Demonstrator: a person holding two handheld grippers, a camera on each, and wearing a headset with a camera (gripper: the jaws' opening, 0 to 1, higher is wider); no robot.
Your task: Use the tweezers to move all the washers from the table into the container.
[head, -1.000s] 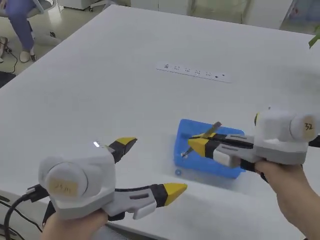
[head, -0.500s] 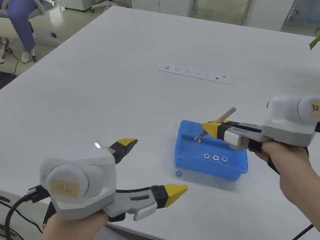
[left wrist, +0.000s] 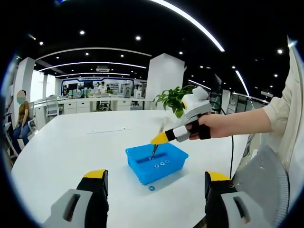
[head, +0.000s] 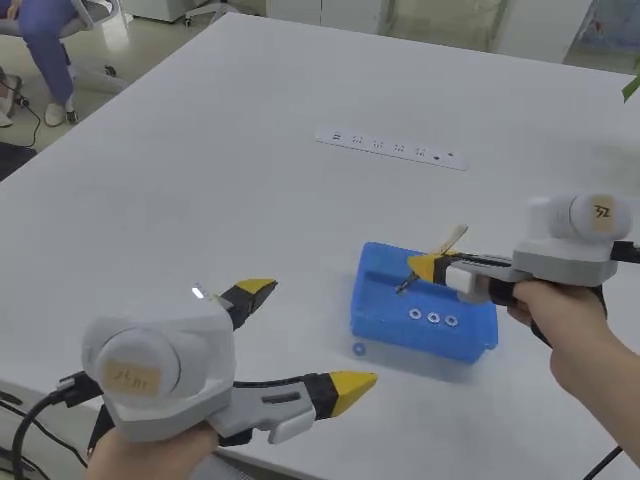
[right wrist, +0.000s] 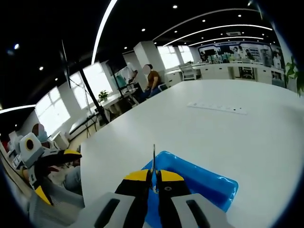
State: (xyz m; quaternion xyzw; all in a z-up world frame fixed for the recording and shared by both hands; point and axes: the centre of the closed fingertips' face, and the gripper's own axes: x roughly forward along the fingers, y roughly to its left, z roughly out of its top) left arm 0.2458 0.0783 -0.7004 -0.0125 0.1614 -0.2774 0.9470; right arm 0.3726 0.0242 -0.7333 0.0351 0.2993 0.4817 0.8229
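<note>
We pinch the tweezers (head: 404, 284) tight in our right gripper (head: 425, 268), over the blue box (head: 372, 312). Three washers (head: 433, 318) lie inside. One blue washer (head: 359, 348) lies on the table (head: 250, 180) just beside it. Our left gripper (head: 315, 333) is wide open.

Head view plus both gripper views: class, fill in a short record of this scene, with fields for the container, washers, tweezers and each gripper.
Container: blue container, open-topped, on the white table
Washers inside: three washers in a row on its floor
Washer outside: loose washer on the table, beside the container's near wall
Tweezers: tweezers with tips pointing down over the container
Right gripper: right gripper shut on the tweezers
Left gripper: left gripper open, holding nothing
Task state: one washer not yet moved
</note>
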